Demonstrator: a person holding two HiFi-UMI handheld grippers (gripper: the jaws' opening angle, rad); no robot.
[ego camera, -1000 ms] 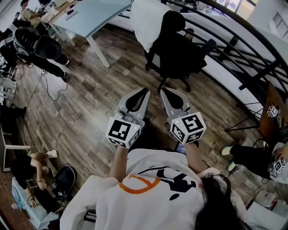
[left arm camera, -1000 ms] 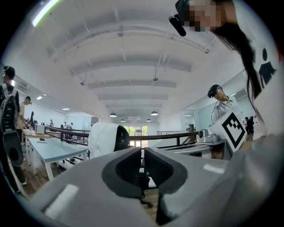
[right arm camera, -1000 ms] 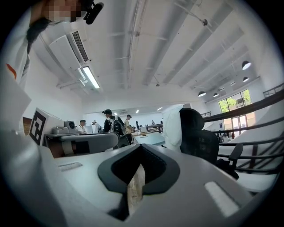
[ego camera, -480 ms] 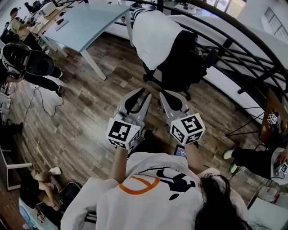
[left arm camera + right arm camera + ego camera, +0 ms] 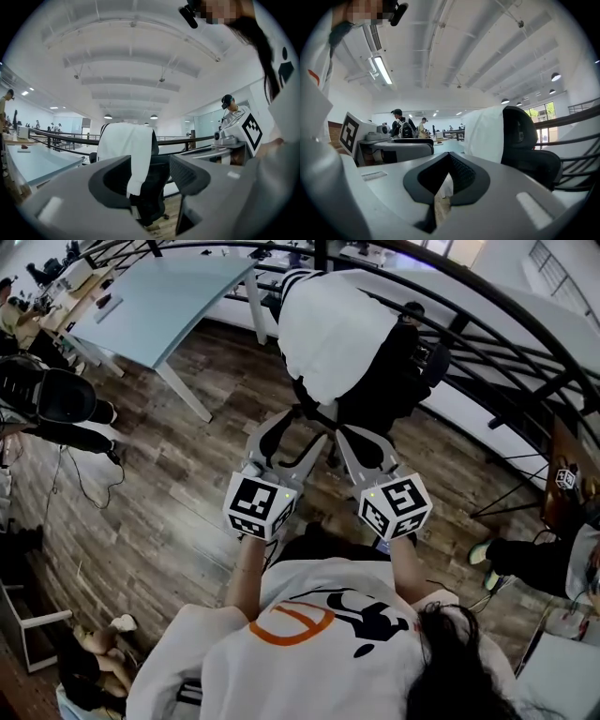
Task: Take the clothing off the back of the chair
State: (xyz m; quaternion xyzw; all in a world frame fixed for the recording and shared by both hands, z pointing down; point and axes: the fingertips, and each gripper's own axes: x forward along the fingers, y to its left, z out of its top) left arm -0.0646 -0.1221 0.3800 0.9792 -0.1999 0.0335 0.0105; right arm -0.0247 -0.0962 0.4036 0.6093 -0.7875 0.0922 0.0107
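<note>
Before chair [image 5: 394,381] w/ white garment [image 5: 333,329] on backrest: L gripper [image 5: 298,432] jaws apart, R gripper [image 5: 354,434] jaws together, both empty

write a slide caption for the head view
Open left gripper and shut right gripper held toward the white garment draped over a black office chair.

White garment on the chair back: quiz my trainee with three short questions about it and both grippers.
1. True or false: the white garment lies on the floor.
2. Whose jaws stand apart? A: left gripper. B: right gripper.
3. Fill in: the garment hangs over the back of a black ____.
Key: 1 false. 2 A. 3 chair.
</note>
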